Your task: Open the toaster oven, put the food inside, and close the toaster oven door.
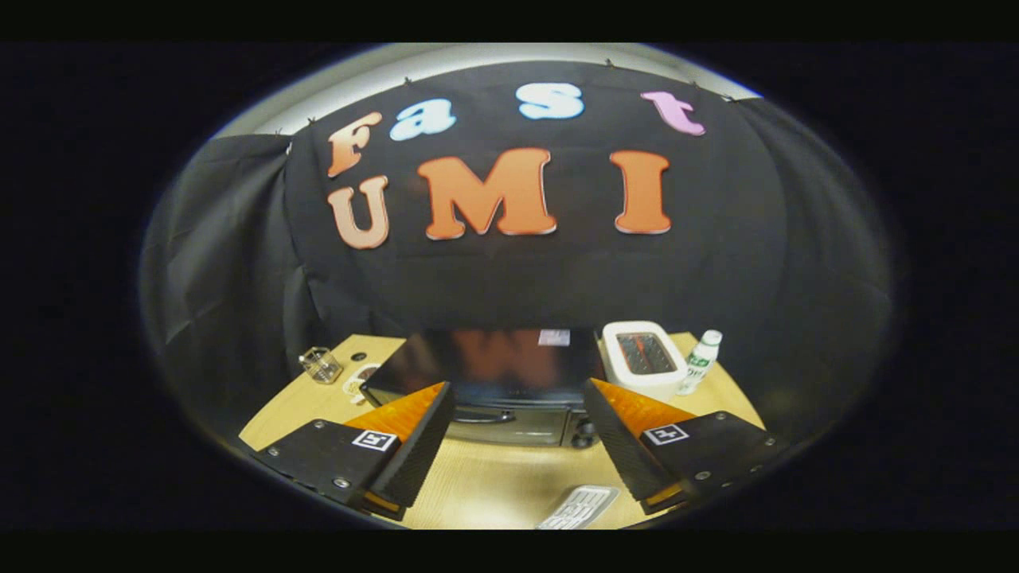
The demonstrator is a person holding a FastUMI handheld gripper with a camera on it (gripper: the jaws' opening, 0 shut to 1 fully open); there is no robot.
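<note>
Gripper [513, 446] fingers stand wide apart at the bottom of the frame, holding nothing, raised above the wooden table [493, 485] and facing the booth's rear.

Toaster oven [493, 378] sits at lower centre, just beyond the fingertips and between them. Its dark, glossy top faces the camera; the front door, with its curved handle [482, 415], appears closed and upright. A knob shows at the door's right.

A pale ridged item [579, 507], possibly the food or its tray, lies on the table near the bottom edge, close under the right finger; its identity cannot be confirmed.

Other items: a white pop-up toaster [643, 358] at centre right, a small bottle [700, 362] beside it, a clear glass [320, 364] at left.

Assessment: a closed door with open fingers fits either an approach to open it or a withdrawal after shutting it. Whether food is inside cannot be seen. Any opening would require descent to the handle, fingers straddling it.
</note>
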